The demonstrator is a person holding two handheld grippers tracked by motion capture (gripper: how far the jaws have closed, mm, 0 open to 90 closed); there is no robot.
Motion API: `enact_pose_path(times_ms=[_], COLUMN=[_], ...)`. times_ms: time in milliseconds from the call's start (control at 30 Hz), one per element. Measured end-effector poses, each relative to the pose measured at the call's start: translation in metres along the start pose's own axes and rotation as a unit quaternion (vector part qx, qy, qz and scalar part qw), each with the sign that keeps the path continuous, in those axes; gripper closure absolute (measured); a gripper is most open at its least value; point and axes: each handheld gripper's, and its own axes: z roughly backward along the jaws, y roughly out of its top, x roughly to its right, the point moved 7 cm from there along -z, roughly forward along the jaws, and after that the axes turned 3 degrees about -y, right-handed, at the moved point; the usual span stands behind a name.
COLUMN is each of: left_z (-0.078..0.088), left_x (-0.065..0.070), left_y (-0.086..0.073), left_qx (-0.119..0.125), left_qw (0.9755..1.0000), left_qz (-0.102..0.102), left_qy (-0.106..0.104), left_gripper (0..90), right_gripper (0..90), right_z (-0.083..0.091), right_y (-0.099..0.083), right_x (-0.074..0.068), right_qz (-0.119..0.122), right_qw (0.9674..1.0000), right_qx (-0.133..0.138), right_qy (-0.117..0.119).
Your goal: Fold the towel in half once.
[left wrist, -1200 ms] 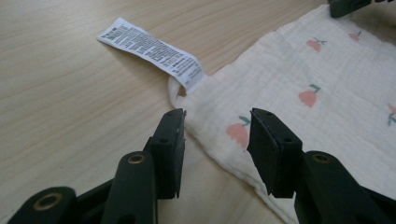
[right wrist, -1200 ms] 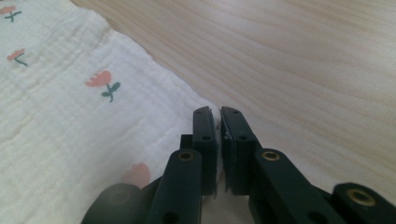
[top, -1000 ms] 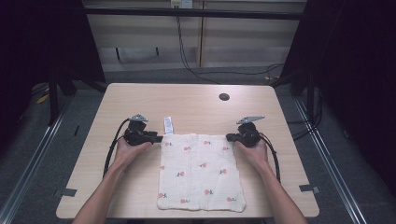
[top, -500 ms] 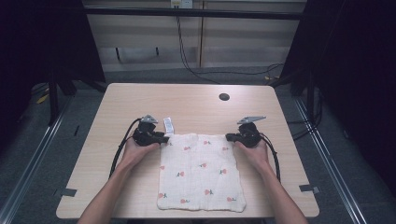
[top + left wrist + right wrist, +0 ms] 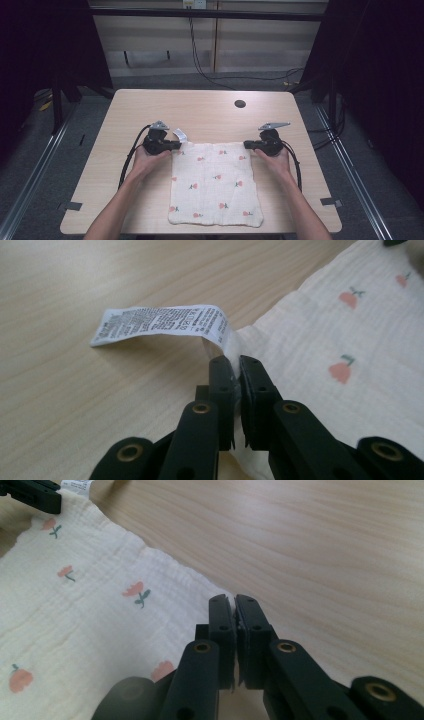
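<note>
Two far corners of a cream square muslin cloth [image 5: 216, 183] printed with small red flowers are pinched: the left gripper [image 5: 176, 145], its jaws having just been closing, clamps the corner beside a white printed care label [image 5: 161, 322], and the right gripper [image 5: 247, 145] is tight on the opposite corner. The cloth lies flat on a pale wooden table [image 5: 200, 112], whose round dark hole [image 5: 240, 104] sits well apart, with nothing in the way.

A pale wood tabletop [image 5: 200, 115] with rounded corners has a dark round hole [image 5: 240, 104] near its far edge. Grey floor [image 5: 45, 165] surrounds it, with metal rails [image 5: 30, 182] on both sides. Behind stands a beige wall [image 5: 250, 45] with black cables [image 5: 200, 60] hanging down; the sides lie dark.
</note>
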Motion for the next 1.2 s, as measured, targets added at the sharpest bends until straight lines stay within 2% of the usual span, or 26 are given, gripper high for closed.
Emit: enact_pose_path(times_ms=[67,133,200,333,400,500,567,667,833,900,1000,1100,1133,1200], left_z=[0.004,0.008,0.010,0.015,0.017,0.019,0.019,0.018,0.027,0.030,0.030,0.030,0.031,0.035], left_x=[0.001,0.003,0.004,0.001,0.001,0.001,0.000,0.000,0.001,0.003,0.009,0.017,0.020,0.027], left_y=[0.005,0.009,0.010,0.010,0.012,0.015,0.020,0.029,0.041,0.041,0.030,0.024,0.023,0.025], left_qx=[0.011,0.021,0.020,0.034,0.038,0.042,0.043,0.046,0.063,0.071,0.072,0.071,0.065,0.071], left_qw=[0.9999,0.9996,0.9996,0.9990,0.9987,0.9985,0.9986,0.9986,0.9978,0.9971,0.9967,0.9966,0.9970,0.9963], left_qz=[0.000,-0.003,-0.010,0.005,0.006,0.011,0.018,0.013,0.003,0.003,0.003,-0.005,-0.016,-0.023], left_qy=[-0.003,-0.016,-0.016,-0.029,-0.033,-0.033,-0.024,-0.021,-0.021,-0.027,-0.037,-0.041,-0.039,-0.041], left_gripper=[85.1,85.4,85.4,85.4,85.4,85.4,85.6,85.6,85.6,85.6,85.6,85.6,85.6,85.6], right_gripper=[86.5,86.5,86.5,86.5,86.6,86.6,86.6,86.6,86.6,86.6,86.6,86.6,86.6,86.6], right_z=[0.003,0.006,0.008,0.011,0.012,0.013,0.014,0.016,0.020,0.024,0.029,0.033,0.039,0.042], right_y=[0.004,0.007,0.010,0.012,0.014,0.017,0.020,0.028,0.036,0.038,0.035,0.027,0.026,0.026], right_x=[0.000,0.000,0.001,0.003,0.004,0.005,0.005,0.006,0.009,0.011,0.006,0.002,0.000,0.001], right_qz=[0.000,0.001,0.003,0.004,0.002,0.003,0.000,0.001,0.001,-0.003,0.000,0.007,0.005,0.006], right_qw=[1.0000,0.9999,0.9999,0.9999,0.9998,0.9997,0.9996,0.9994,0.9990,0.9988,0.9984,0.9986,0.9983,0.9983], right_qx=[0.005,0.014,0.017,0.014,0.018,0.024,0.027,0.034,0.044,0.048,0.056,0.051,0.057,0.055], right_qy=[0.000,0.003,0.000,0.002,0.004,0.005,0.006,0.006,0.003,0.001,0.011,0.012,0.017,0.016])
